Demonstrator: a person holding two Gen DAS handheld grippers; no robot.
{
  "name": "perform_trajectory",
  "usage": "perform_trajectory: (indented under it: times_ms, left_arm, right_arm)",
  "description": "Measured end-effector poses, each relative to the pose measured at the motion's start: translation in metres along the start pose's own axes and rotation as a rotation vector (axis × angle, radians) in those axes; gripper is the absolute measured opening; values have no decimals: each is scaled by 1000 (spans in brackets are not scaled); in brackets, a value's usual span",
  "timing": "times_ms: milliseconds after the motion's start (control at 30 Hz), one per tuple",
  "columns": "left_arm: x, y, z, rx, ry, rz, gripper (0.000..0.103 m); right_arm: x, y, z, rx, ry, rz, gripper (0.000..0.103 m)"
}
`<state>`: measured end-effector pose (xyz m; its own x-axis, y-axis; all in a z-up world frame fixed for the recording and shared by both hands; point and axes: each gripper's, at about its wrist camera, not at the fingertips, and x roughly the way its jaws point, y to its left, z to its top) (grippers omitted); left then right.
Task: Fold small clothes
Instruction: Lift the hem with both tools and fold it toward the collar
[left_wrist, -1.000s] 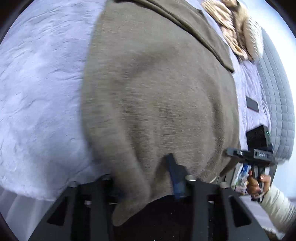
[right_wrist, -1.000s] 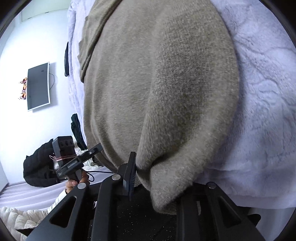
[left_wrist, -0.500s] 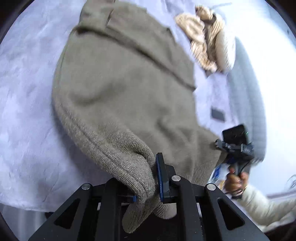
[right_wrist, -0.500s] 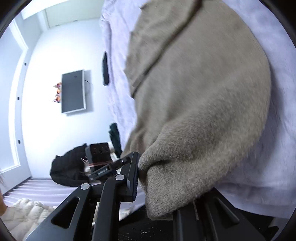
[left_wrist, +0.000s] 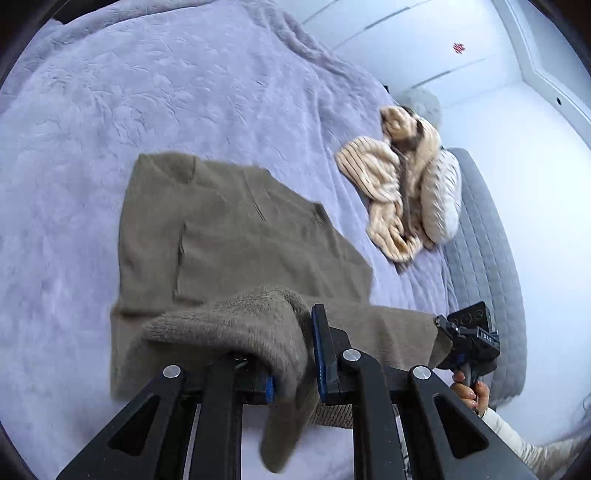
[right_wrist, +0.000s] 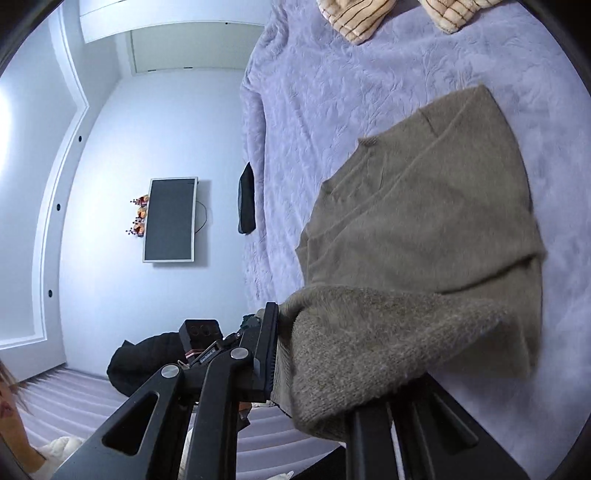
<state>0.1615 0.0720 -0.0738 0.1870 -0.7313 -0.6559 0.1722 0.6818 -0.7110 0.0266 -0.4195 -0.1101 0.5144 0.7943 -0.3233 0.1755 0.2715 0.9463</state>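
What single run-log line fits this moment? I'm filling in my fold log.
step: fold | left gripper: shut on sweater hem | right gripper: shut on sweater hem | taupe sweater: near edge lifted off lavender blanket

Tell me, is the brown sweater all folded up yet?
Not yet. Done: the brown sweater lies on the purple blanket, a sleeve already folded across it. In hand: the left claw and right claw each pinch its near edge, lifted off the bed. Left: carrying that edge over and laying it down. The tan clothes pile waits, unfolded.
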Motion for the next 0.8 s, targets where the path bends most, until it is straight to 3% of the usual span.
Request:
perform_trajectory:
  times_ms: [167,300,400,467,533,567,633,667,800]
  left_arm:
    - [46,37,32,-56,-10,84,17]
    - [73,71,39,-127,13,209,17]
    - [68,72,33,-141,19,205,17]
    - [57,63,29,-115,29,210,17]
    - [48,55,24,-105,52,199,18]
    - [44,49,20,-101,66,189,18]
    - [43,42,11,-83,111,187,45]
    - [44,38,6,-70,122,200,68]
    - [55,27,-8,-9,172,205,69]
  right_arm:
    - [29,-46,51,65,28,-105,16]
    - [50,-92,72,134,77,-210,20]
    - [57,-108,75,185,92,-243,20]
    - [55,-106,72,186,99,-226,29]
    - [52,-99,68,167,117,-216,56]
    - [51,-95,65,154,123,-213,59]
    - [49,-86,58,133,139,-194,59]
    - [50,-82,55,127,146,-183,59]
    - [53,-73,43,100,175,-178,59]
